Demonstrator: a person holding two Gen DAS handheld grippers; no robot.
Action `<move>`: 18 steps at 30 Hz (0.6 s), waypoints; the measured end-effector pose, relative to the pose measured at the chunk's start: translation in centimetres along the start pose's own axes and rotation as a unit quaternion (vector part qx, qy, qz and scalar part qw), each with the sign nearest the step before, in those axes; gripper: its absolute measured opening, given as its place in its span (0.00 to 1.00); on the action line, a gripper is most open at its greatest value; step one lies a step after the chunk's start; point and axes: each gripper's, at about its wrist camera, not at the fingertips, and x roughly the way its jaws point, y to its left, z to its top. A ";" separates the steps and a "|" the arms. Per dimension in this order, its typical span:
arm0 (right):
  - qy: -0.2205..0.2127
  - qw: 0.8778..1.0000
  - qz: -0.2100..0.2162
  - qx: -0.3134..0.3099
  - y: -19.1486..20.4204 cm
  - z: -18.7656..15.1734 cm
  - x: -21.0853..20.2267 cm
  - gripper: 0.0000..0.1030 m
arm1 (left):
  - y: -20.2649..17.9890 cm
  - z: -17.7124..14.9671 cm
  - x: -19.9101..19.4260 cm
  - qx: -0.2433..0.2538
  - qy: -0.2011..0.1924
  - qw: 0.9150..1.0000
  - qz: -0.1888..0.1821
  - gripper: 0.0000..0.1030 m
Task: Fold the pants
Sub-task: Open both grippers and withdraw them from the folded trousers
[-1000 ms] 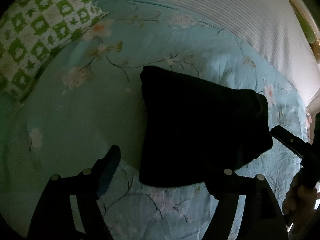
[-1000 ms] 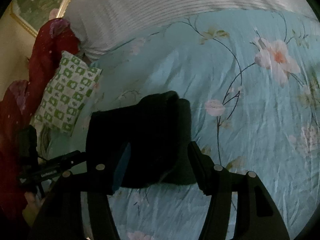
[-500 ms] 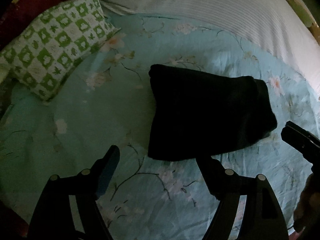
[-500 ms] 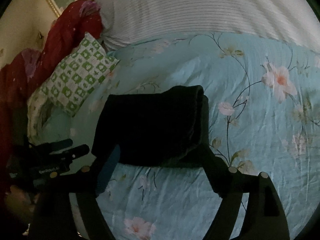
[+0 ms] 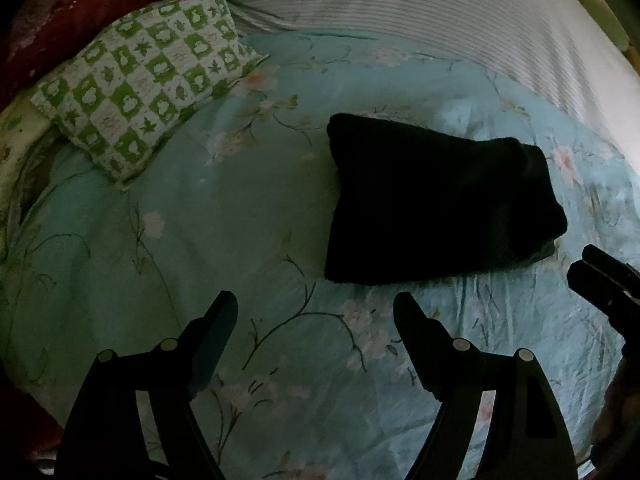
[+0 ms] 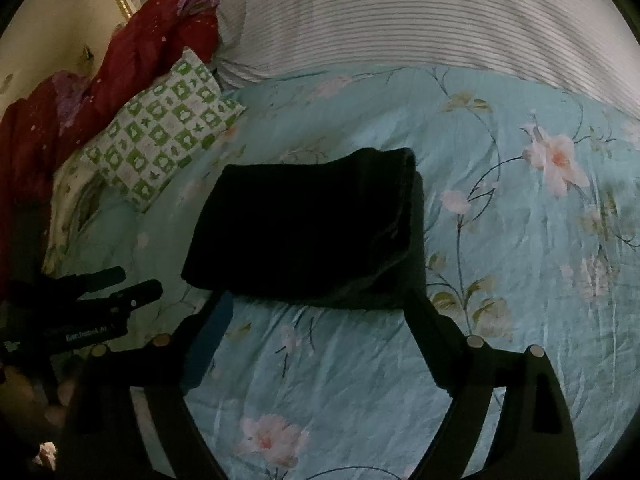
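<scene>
The black pants (image 5: 436,204) lie folded into a compact rectangle on the light blue floral bedspread (image 5: 248,208); in the right wrist view the pants (image 6: 308,228) sit just beyond the fingertips. My left gripper (image 5: 316,312) hangs open over bare bedspread, a little short of the bundle's near edge, with nothing between its fingers. My right gripper (image 6: 318,300) is still opening, its jaws wide at the bundle's near edge and not pressing on the cloth. Each gripper shows in the other's view: the right gripper (image 5: 600,276) at the right edge, the left gripper (image 6: 120,292) at the lower left.
A green and white checked pillow (image 5: 148,96) lies at the upper left, with a dark red blanket (image 6: 132,68) heaped behind it. A white striped sheet (image 5: 440,20) covers the far part of the bed. A hand (image 6: 24,396) holds the left gripper's handle.
Both grippers have drawn back from the folded pants, which now lie free and farther off. The right gripper's jaws have spread wider and no longer overlap the cloth.
</scene>
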 end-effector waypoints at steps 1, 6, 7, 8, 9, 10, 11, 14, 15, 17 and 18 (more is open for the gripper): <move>0.001 1.000 0.000 -0.002 0.1 -0.2 0.1 0.86 | -0.1 -0.2 0.0 0.001 0.001 1.000 0.000 0.79; 0.002 1.000 -0.005 -0.009 0.8 -0.9 0.6 0.86 | -0.5 -0.6 0.6 0.018 0.004 1.000 -0.003 0.79; 0.001 1.000 -0.008 -0.011 0.9 -0.9 0.7 0.86 | -0.6 -0.6 0.7 0.025 0.002 1.000 -0.005 0.79; 0.001 1.000 -0.011 -0.012 1.0 -0.9 0.8 0.86 | -0.7 -0.6 0.9 0.029 -0.001 1.000 -0.008 0.79; 0.000 1.000 -0.013 -0.015 1.1 -0.9 0.9 0.86 | -0.9 -0.5 1.1 0.035 -0.002 0.999 -0.011 0.79; -0.001 1.000 -0.018 -0.019 1.3 -0.9 1.0 0.86 | -1.0 -0.4 1.2 0.037 -0.002 0.999 -0.013 0.79; 0.000 0.999 -0.024 -0.022 1.5 -0.9 1.1 0.86 | -1.0 -0.2 1.5 0.040 0.000 0.999 -0.018 0.79; -0.004 0.999 -0.033 -0.032 1.9 -0.8 1.2 0.86 | -0.9 0.4 1.7 0.042 -0.006 0.999 -0.029 0.79; -0.006 0.998 -0.040 -0.039 2.1 -0.7 1.3 0.86 | -0.8 0.5 1.8 0.043 -0.007 0.999 -0.031 0.79; -0.008 0.998 -0.046 -0.042 2.4 -0.7 1.3 0.86 | -0.7 0.8 2.0 0.049 -0.012 0.998 -0.034 0.79; -0.009 0.998 -0.047 -0.044 2.6 -0.8 1.3 0.86 | -0.6 0.9 2.1 0.051 -0.015 0.998 -0.034 0.79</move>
